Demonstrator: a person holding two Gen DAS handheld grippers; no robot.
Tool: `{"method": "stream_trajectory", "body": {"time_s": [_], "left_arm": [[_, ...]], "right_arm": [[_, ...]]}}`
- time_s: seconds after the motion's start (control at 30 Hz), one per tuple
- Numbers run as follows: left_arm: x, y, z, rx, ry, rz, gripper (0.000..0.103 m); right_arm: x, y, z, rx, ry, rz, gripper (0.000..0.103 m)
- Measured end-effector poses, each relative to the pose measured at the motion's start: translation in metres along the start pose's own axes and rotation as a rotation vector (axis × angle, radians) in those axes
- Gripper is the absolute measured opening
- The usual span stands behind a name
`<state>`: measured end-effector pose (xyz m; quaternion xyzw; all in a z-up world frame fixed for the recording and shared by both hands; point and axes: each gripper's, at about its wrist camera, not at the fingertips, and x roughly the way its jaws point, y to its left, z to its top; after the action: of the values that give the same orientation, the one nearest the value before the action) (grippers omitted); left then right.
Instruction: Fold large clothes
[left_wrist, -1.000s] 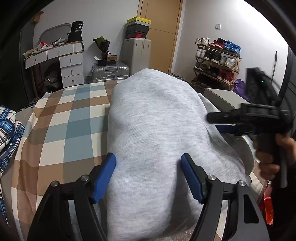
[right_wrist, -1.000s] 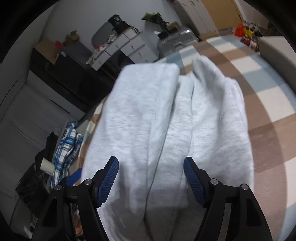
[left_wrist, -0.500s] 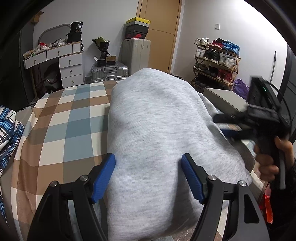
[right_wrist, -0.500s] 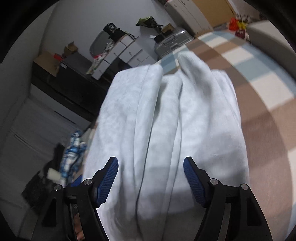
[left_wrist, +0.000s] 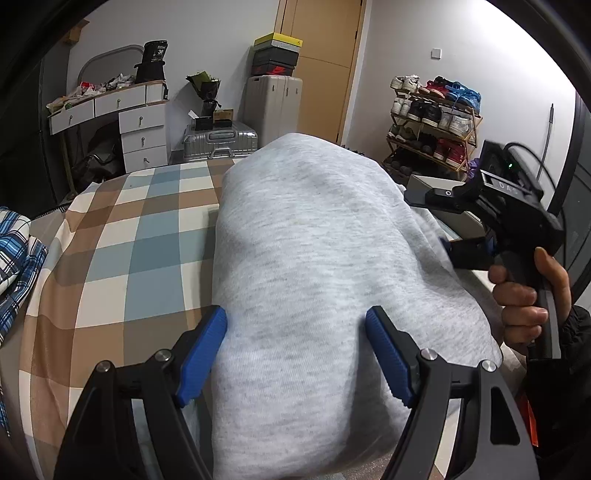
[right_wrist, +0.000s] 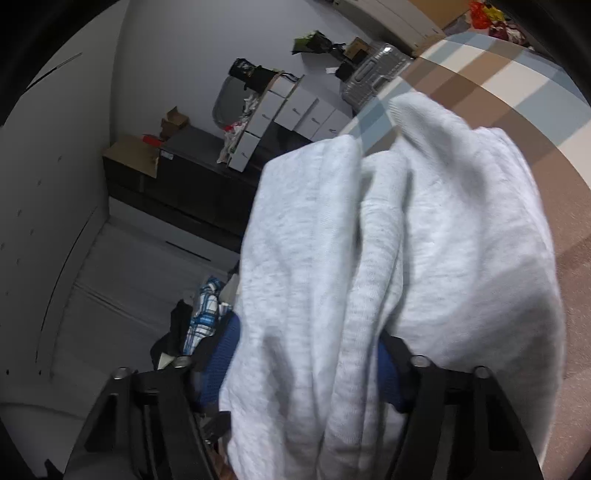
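Note:
A folded light grey sweatshirt lies in a thick bundle on the plaid bed cover. My left gripper is open, its blue pads either side of the bundle's near end. My right gripper is open too, and the grey cloth hangs in folds between and over its blue fingers, hiding most of them. In the left wrist view the right gripper's black body sits at the bundle's right side, held by a hand.
A blue checked shirt lies at the bed's left edge. White drawers, a silver suitcase and a shoe rack stand beyond the bed. A grey box sits right of the bed.
The right gripper has tilted and lifted, and the grey cloth now drapes over its fingers. In the left wrist view it has shifted right. The left gripper has barely moved.

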<state>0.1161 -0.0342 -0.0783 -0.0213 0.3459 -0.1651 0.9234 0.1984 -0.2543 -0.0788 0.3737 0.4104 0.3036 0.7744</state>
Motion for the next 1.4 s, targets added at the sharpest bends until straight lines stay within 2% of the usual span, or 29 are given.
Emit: {"method": "stream_trajectory", "body": {"time_s": [0.07,0.13,0.17,0.2,0.23,0.3,0.37,0.47,0.57,0.63,0.73,0.83,0.93,1.03,1.1,1.13,1.27,1.33,1.4], "left_arm": [[0.000,0.000,0.000,-0.001,0.000,-0.002,0.074],[0.001,0.000,0.000,-0.002,0.001,-0.005,0.074],[0.001,0.000,0.000,0.003,0.002,-0.004,0.074],[0.001,-0.001,0.000,0.008,0.002,-0.003,0.074],[0.001,-0.001,-0.001,0.012,0.001,-0.002,0.074],[0.001,-0.001,-0.001,0.015,-0.001,-0.002,0.074],[-0.002,0.002,0.000,-0.003,0.006,-0.009,0.074],[-0.015,0.012,0.006,-0.088,0.010,-0.054,0.074],[-0.045,0.022,0.018,-0.184,-0.065,-0.163,0.074],[-0.067,0.021,0.027,-0.195,-0.133,-0.226,0.074],[-0.085,0.010,0.037,-0.152,-0.183,-0.238,0.074],[-0.083,-0.003,0.041,-0.083,-0.187,-0.221,0.074],[-0.066,-0.012,0.038,-0.061,-0.139,-0.202,0.074],[-0.061,-0.021,0.035,-0.078,-0.103,-0.293,0.074],[-0.065,-0.033,0.033,-0.030,-0.094,-0.346,0.074],[-0.067,-0.045,0.031,0.037,-0.079,-0.356,0.074],[-0.061,-0.078,0.012,0.252,-0.040,-0.291,0.074],[-0.049,-0.083,0.004,0.283,0.017,-0.271,0.074],[-0.033,-0.081,-0.001,0.264,0.066,-0.293,0.074]], "right_arm": [[-0.002,0.012,-0.006,-0.067,-0.028,-0.002,0.059],[0.001,0.016,-0.010,-0.111,-0.049,-0.048,0.057],[0.006,0.012,-0.010,-0.101,-0.042,-0.094,0.050],[0.012,0.008,-0.010,-0.082,-0.028,-0.138,0.036],[0.018,0.004,-0.009,-0.061,-0.017,-0.174,0.032],[0.022,0.007,-0.007,-0.064,-0.027,-0.186,0.016],[0.018,0.027,-0.006,-0.130,-0.043,-0.203,0.010],[-0.003,0.078,-0.005,-0.273,-0.094,-0.146,0.008],[-0.022,0.138,-0.007,-0.437,-0.135,-0.129,0.008],[-0.033,0.166,-0.007,-0.506,-0.145,-0.107,0.008],[-0.050,0.181,-0.004,-0.570,-0.136,-0.106,0.008],[-0.065,0.168,0.001,-0.549,-0.123,-0.157,0.008],[-0.072,0.139,0.011,-0.434,-0.093,-0.182,0.008],[-0.062,0.120,0.024,-0.291,-0.041,-0.178,0.009],[-0.056,0.109,0.034,-0.198,-0.013,-0.152,0.009],[-0.053,0.107,0.038,-0.174,-0.003,-0.152,0.009],[-0.048,0.104,0.040,-0.265,-0.009,-0.298,0.009],[-0.047,0.091,0.036,-0.307,-0.013,-0.379,0.012],[-0.047,0.060,0.033,-0.287,0.008,-0.435,0.023]]}}
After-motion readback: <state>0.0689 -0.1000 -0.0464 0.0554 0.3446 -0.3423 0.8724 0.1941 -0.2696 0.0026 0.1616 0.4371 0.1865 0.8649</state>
